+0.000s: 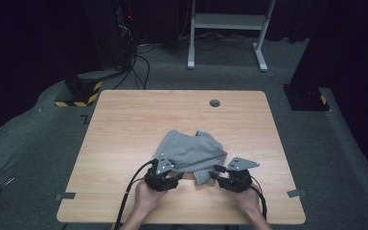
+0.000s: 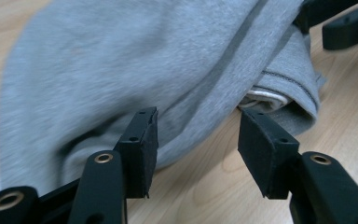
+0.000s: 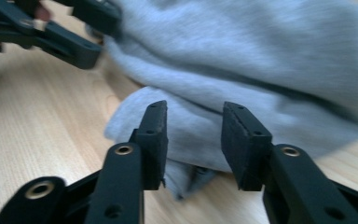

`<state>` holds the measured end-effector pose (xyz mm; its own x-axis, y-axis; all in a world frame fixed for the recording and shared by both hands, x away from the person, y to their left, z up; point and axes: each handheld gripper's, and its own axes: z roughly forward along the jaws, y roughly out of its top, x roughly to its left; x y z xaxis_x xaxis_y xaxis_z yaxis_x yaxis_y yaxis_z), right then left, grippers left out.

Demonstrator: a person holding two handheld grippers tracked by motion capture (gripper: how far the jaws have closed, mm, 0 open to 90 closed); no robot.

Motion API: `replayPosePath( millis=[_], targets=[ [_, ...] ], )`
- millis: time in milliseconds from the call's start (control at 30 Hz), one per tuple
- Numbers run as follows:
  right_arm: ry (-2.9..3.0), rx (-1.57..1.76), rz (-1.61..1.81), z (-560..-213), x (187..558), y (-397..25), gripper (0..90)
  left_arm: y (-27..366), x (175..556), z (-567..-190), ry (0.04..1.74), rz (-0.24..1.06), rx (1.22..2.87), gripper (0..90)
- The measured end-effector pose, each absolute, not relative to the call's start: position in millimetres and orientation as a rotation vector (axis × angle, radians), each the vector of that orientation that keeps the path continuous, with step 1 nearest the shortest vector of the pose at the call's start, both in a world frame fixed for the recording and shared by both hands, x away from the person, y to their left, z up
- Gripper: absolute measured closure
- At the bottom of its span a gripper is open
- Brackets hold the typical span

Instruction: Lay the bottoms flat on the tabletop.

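Both tools agape, empty: left tool (image 1: 179, 178), right tool (image 1: 212, 176) flank grey garment's (image 1: 191, 152) near edge.

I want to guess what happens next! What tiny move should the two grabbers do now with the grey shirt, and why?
Probably ease both forward and shut on the cloth. The left gripper and right gripper both have open jaws right at the near edge of the crumpled grey shirt, holding nothing yet, so a grip comes before any lifting or spreading.
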<state>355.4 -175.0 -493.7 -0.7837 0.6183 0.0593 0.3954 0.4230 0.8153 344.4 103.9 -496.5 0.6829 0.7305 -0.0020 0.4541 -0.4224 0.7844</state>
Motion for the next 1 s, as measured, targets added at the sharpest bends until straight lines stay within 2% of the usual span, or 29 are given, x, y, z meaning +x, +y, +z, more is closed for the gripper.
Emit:
replayPosePath(
  millis=[67, 200, 233, 367, 433, 833, 1000],
  targets=[
    [2.468, 0.864, 1.261, -498, 357, -163, 53.9, 98, 349, -501, 0.900, 0.428, 2.108, 49.2],
    [2.494, 0.859, 1.226, -503, 361, -154, 52.8, 89, 358, -508, 0.903, 0.444, 2.170, 56.2],
    [2.504, 0.858, 1.210, -505, 362, -151, 55.6, 88, 359, -509, 0.903, 0.449, 2.186, 60.5],
    [2.535, 0.827, 1.129, -512, 363, -146, 80.1, 92, 363, -508, 0.916, 0.455, 2.194, 82.2],
    [2.529, 0.811, 1.128, -510, 362, -148, 87.6, 96, 363, -505, 0.926, 0.462, 2.179, 86.9],
    [2.432, 0.737, 1.196, -483, 348, -174, 89.8, 126, 375, -453, 0.964, 0.594, 2.048, 87.5],
    [2.385, 0.751, 1.226, -475, 349, -188, 89.8, 132, 392, -449, 1.002, 0.656, 2.053, 87.4]
  ],
)
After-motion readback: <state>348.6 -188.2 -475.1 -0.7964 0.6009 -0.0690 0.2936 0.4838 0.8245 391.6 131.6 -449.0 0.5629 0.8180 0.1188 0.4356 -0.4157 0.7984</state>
